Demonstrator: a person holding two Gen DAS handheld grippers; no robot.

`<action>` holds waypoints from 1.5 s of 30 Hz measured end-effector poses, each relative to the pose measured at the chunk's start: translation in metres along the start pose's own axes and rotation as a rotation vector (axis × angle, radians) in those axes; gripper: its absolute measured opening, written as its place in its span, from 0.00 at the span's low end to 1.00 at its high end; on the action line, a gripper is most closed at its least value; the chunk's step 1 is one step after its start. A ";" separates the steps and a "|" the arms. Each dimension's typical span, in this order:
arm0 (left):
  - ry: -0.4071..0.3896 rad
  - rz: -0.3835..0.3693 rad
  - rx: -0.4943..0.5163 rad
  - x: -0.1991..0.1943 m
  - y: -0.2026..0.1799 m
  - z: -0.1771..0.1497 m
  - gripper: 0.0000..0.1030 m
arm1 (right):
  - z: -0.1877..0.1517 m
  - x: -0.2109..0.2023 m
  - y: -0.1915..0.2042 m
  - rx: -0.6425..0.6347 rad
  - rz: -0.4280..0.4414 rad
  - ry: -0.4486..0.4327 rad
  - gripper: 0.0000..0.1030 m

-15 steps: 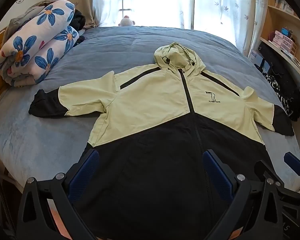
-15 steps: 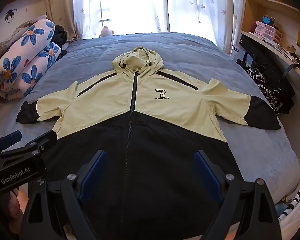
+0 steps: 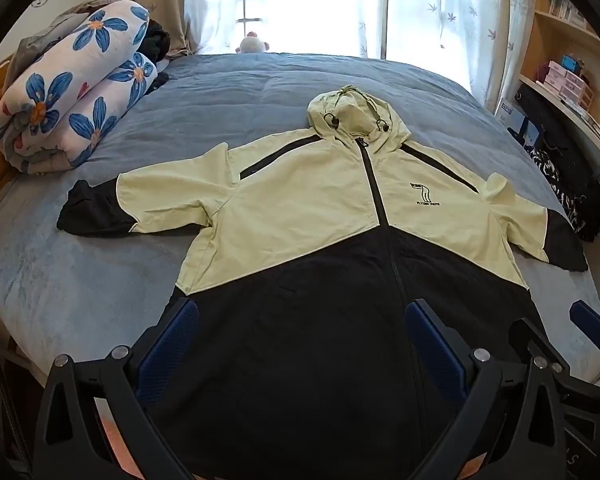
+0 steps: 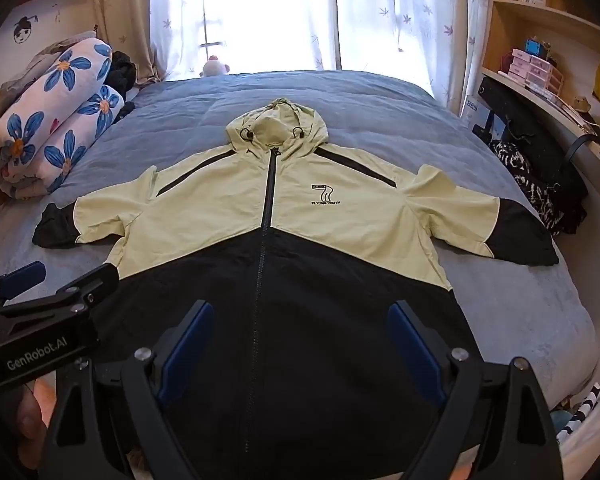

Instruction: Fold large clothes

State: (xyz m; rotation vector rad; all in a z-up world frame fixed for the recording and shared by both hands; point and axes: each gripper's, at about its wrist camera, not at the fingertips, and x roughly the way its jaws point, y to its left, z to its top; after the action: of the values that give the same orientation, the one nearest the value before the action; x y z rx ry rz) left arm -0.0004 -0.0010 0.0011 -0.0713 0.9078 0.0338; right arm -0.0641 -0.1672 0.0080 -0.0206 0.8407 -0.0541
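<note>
Blue pads [image 3: 172,344] line the fingers of the left gripper [image 3: 300,344], whose jaws stand wide apart with nothing between them, poised over the black lower half of the jacket [image 3: 300,208]. The right gripper [image 4: 300,340] is the same: jaws spread wide, holding nothing, its blue pads [image 4: 412,344] framing the black hem area on either side of the zip [image 4: 266,216]. Each gripper shows at the edge of the other's view, so the two are side by side near the foot of the bed [image 3: 80,280]. Whether either touches the cloth cannot be told.

The jacket lies flat and face up on the blue bed cover, zipped shut, hood [image 4: 278,128] pointing toward the window [image 4: 244,12]. Its upper body is pale yellow-green, its lower body black. Both sleeves stretch out sideways, each ending in a black cuff; the sleeve [image 4: 480,220] on the right of the view has a small raised fold at the shoulder. A small logo [image 4: 324,194] sits on the chest just beside the zip.

A rolled quilt [image 3: 72,96] with blue flowers rests at the bed's left edge, well apart from the jacket. A plush toy [image 3: 252,45] sits at the far end by the curtains [image 4: 400,16]. Dark clothes [image 4: 540,184] hang along the right side of the bed, below a wooden shelf [image 4: 540,64] with boxes.
</note>
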 end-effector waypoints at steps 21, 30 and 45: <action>0.005 0.008 0.030 0.002 -0.003 -0.008 0.99 | -0.001 -0.008 0.001 0.001 0.001 -0.008 0.87; 0.013 0.013 0.032 0.001 -0.004 -0.010 0.99 | -0.002 -0.008 0.002 0.002 0.002 -0.005 0.87; 0.012 0.023 0.035 -0.003 -0.002 -0.011 0.99 | -0.004 -0.008 0.004 0.002 0.003 -0.004 0.87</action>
State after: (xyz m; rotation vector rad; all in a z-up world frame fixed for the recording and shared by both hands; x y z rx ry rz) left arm -0.0109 -0.0042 -0.0029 -0.0283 0.9211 0.0385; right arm -0.0723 -0.1630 0.0111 -0.0176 0.8368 -0.0524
